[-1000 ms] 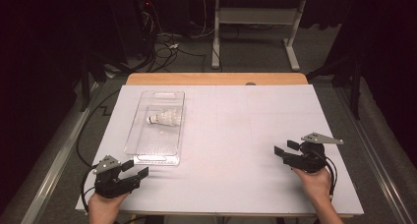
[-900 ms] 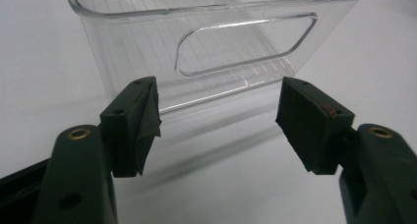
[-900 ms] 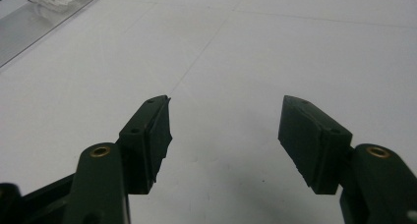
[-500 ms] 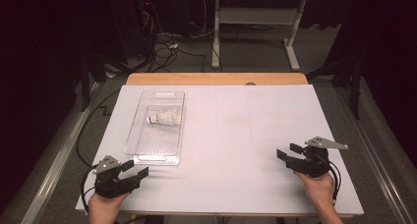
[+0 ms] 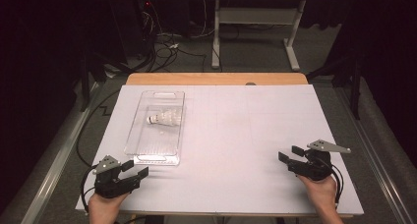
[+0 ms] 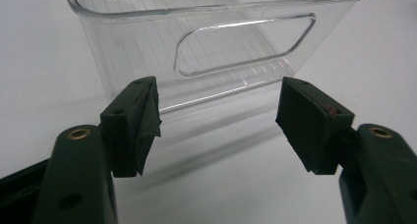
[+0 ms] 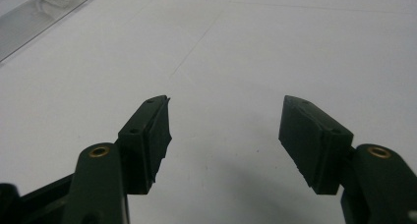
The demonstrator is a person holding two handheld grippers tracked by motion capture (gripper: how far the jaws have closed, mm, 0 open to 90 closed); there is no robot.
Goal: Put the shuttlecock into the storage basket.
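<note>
A clear plastic bin [image 5: 142, 148] lies on the left half of the white table, with a white shuttlecock [image 5: 164, 118] lying on its side inside. My left gripper [image 5: 134, 171] rests at the front left corner, just short of the bin's near end, jaws open and empty. In the left gripper view the bin's end wall [image 6: 147, 62] with its handle cutout stands right beyond the open gripper [image 6: 219, 113]. My right gripper [image 5: 290, 154] sits at the front right, open with nothing between its fingers [image 7: 152, 130]; the bin's edge [image 7: 29, 22] lies far off at upper left.
White paper covers the table [image 5: 236, 130]; a strip of bare wood [image 5: 216, 79] runs along the far edge. Cables and a desk frame [image 5: 255, 32] stand on the dark floor behind. Metal rails flank the table on both sides.
The right gripper has shifted slightly toward the near edge of the table. The left gripper, bin and shuttlecock have not moved.
</note>
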